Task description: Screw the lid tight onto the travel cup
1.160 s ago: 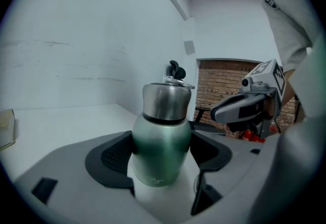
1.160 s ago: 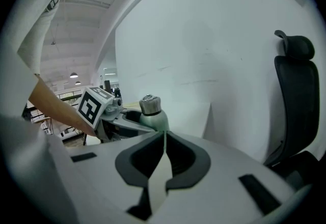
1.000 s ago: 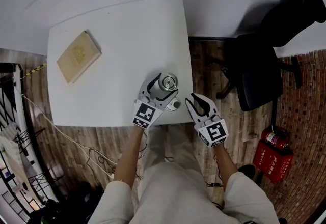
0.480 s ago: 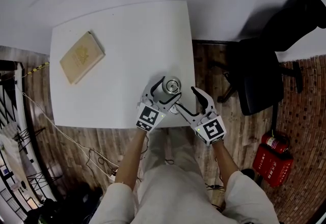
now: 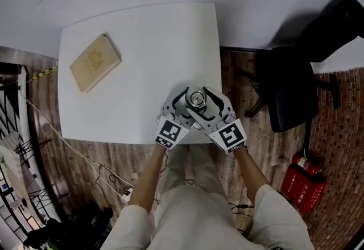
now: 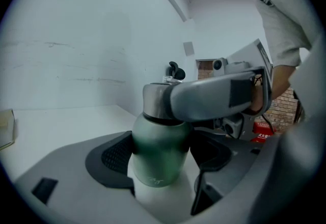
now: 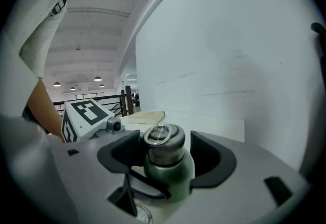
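At 6 o'clock in the head view, the person's forearms reach up from the bottom edge, a gripper in each hand. The left gripper [image 6: 162,156] has its jaws clenched on the green body of the travel cup [image 5: 193,108], a dark pad pressing on each flank. The right gripper [image 7: 166,152] comes in from 5 o'clock. Its jaws have just been opening and now stand released, wide apart. The steel lid [image 7: 164,145] stands between them, with a gap showing on each side.

The cup stands upright on the white counter [image 5: 142,50], close to its near edge and towards the right corner, with the lid on top. A metal ring lies flat on the lid's crown.

On the wooden floor at 4 o'clock from the cup, a red fire extinguisher [image 5: 303,178] lies near a brick-patterned surface. At 10 o'clock from the cup, well apart from it, a tan book [image 5: 95,62] lies flat on the counter. At 2 o'clock, beyond the counter's right edge, stands a black chair [image 5: 293,92].
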### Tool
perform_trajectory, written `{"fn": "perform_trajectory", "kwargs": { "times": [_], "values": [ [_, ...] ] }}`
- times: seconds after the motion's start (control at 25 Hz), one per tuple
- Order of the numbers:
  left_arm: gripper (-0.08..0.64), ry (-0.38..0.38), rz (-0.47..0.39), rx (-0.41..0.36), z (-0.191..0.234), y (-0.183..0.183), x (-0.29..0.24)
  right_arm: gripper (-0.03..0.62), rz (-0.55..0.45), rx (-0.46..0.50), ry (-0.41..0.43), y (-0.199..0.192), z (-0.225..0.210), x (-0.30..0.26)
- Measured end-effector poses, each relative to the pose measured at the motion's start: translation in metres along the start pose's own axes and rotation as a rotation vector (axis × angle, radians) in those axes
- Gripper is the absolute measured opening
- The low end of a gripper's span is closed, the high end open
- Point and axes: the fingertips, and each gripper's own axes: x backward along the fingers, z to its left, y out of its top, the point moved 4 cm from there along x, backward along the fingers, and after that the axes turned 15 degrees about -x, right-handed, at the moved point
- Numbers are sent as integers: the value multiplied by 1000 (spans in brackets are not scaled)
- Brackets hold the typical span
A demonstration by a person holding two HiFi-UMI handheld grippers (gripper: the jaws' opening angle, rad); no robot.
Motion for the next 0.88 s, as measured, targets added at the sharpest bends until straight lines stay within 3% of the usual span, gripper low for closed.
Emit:
{"fn": "perform_trajectory", "kwargs": {
  "times": [0.48, 0.68, 0.88],
  "values": [
    [337, 4, -10, -1, -1, 0, 1, 261, 7, 67, 54, 7, 4, -15],
    [337, 5, -9, 0, -2, -1, 0, 259, -9, 71, 20, 6, 4, -13],
    [336, 6, -8, -1, -1, -1, 1, 259, -35, 72, -73, 7, 5, -14]
  ]
}}
